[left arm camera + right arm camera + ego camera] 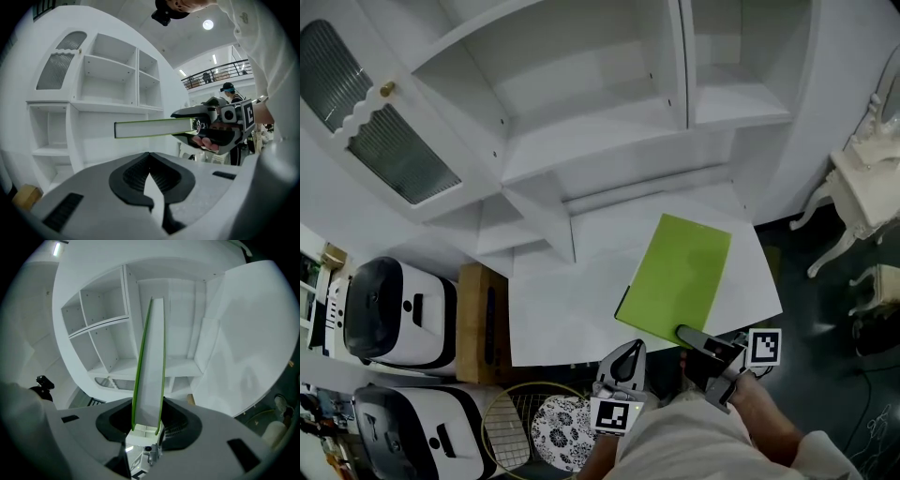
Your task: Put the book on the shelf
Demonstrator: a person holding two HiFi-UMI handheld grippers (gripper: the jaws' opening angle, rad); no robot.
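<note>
Green book [679,274] clamped in right tongs [692,337], left tongs [628,352] closed alongside

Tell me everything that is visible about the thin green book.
The thin green book is closed, with plain lime-green covers that look smooth and a white block of pages between them. It lies flat and about level in the air, cover up, in front of the white shelf unit, not yet on any shelf. Only the right gripper touches it, with its jaws clamped on the book's near edge.
</note>
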